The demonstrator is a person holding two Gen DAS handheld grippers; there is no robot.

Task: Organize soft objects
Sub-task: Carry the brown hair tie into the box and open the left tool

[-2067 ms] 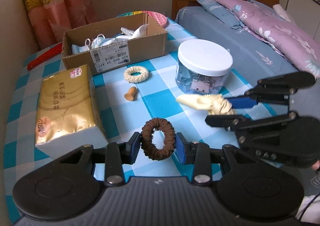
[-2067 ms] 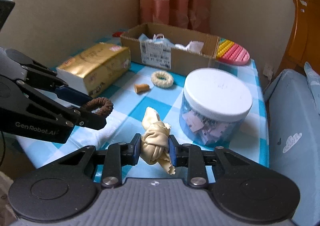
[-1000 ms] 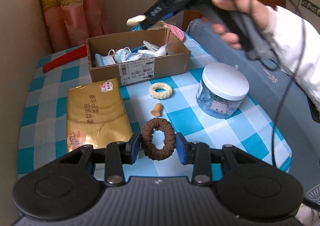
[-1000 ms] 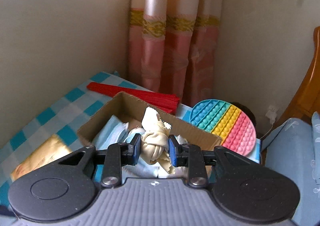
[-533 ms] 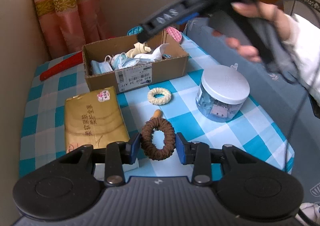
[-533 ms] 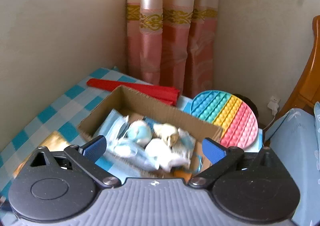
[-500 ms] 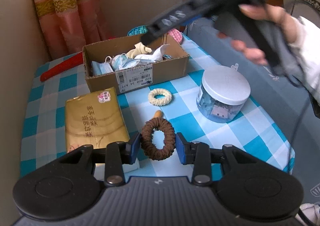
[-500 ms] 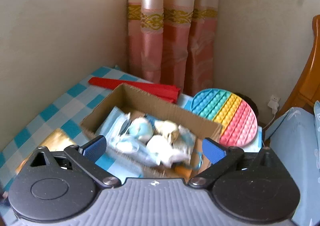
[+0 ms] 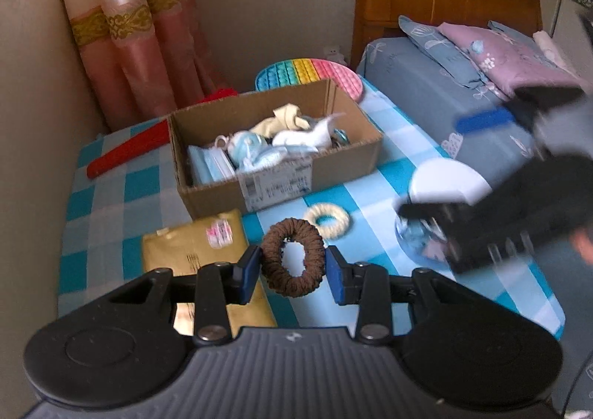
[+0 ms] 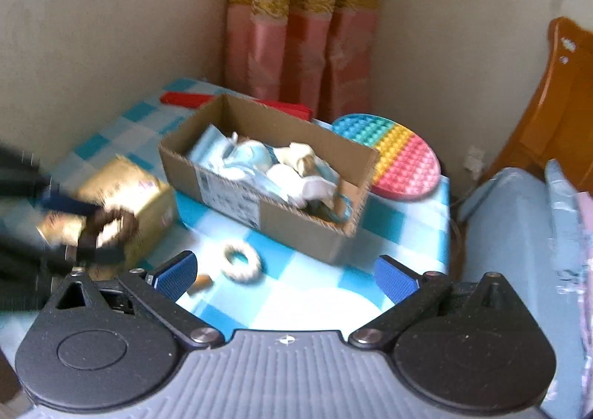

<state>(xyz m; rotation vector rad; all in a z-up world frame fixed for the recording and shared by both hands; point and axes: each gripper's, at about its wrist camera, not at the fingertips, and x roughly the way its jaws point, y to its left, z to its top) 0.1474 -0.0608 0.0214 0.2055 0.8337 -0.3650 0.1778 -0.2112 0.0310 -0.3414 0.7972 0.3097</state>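
My left gripper (image 9: 292,269) is shut on a brown hair scrunchie (image 9: 292,261) and holds it above the checked table, short of the cardboard box (image 9: 274,181). The box holds face masks and the cream knotted cloth (image 9: 281,118), which also shows in the right wrist view (image 10: 300,155). A cream scrunchie (image 9: 327,219) lies on the cloth in front of the box; the right wrist view shows it too (image 10: 241,263). My right gripper (image 10: 285,272) is open and empty, back from the box (image 10: 267,204), above the white jar lid (image 10: 315,307).
A gold tissue pack (image 9: 200,252) lies left of the scrunchie. A clear jar with a white lid (image 9: 444,185) stands at the right. A rainbow pop mat (image 10: 393,155) and a red fan (image 9: 126,150) lie behind the box. A small cork (image 10: 200,283) lies near the cream scrunchie. A bed (image 9: 463,92) borders the table's right.
The right gripper has pulled back from the box, open, with the cream cloth left inside. The left gripper has moved forward toward the box with the brown scrunchie.
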